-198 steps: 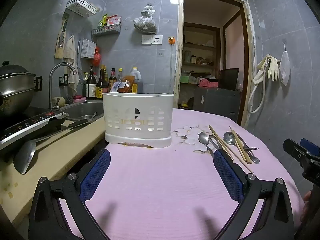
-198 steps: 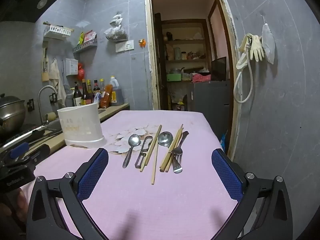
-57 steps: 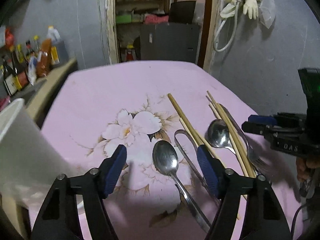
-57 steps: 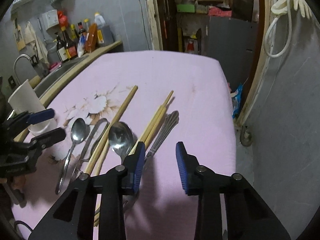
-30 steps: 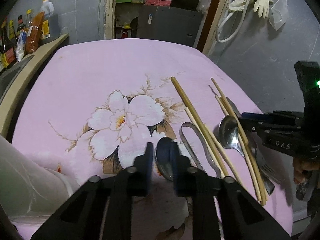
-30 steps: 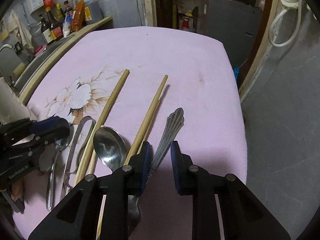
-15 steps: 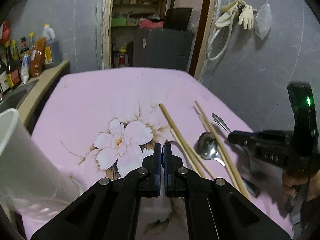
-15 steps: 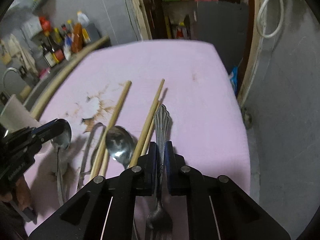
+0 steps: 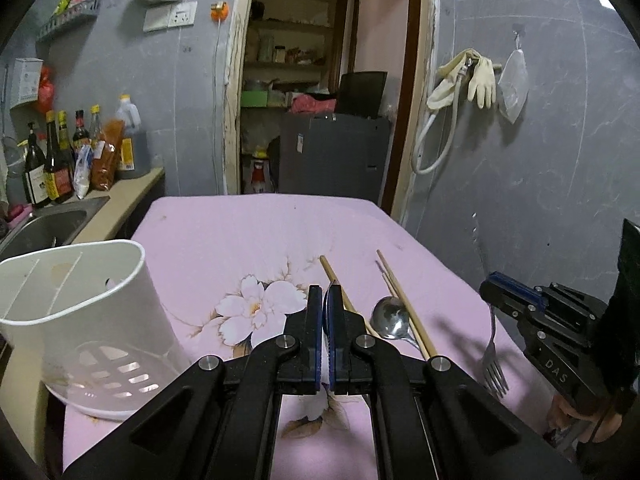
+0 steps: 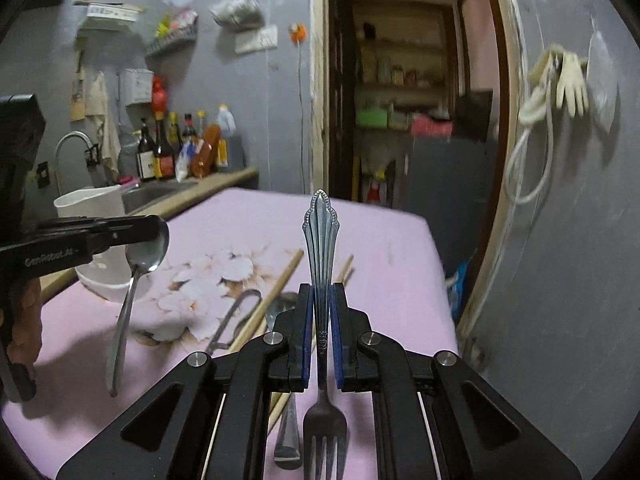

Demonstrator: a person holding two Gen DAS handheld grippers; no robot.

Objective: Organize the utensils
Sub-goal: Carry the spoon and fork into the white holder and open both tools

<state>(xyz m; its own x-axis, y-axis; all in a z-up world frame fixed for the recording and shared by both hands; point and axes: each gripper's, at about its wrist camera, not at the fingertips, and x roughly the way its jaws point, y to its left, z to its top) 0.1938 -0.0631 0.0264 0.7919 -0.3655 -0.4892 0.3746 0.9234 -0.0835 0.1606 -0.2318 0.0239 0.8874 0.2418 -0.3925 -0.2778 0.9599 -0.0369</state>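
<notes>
Two utensils now off the table: left gripper clamped on spoon, right gripper on fork, both lifted since 1 s ago. Holder sits near left; chopsticks remain. Next likely drop-in.

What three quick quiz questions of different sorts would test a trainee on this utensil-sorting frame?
1. True or false: the right gripper is shut on a fork.
2. Which utensil does the left gripper hold? A) chopsticks B) spoon C) tongs
3. Fill in: the white utensil holder stands on the ___ tablecloth.

Key: 1 true; 2 B; 3 pink.
</notes>
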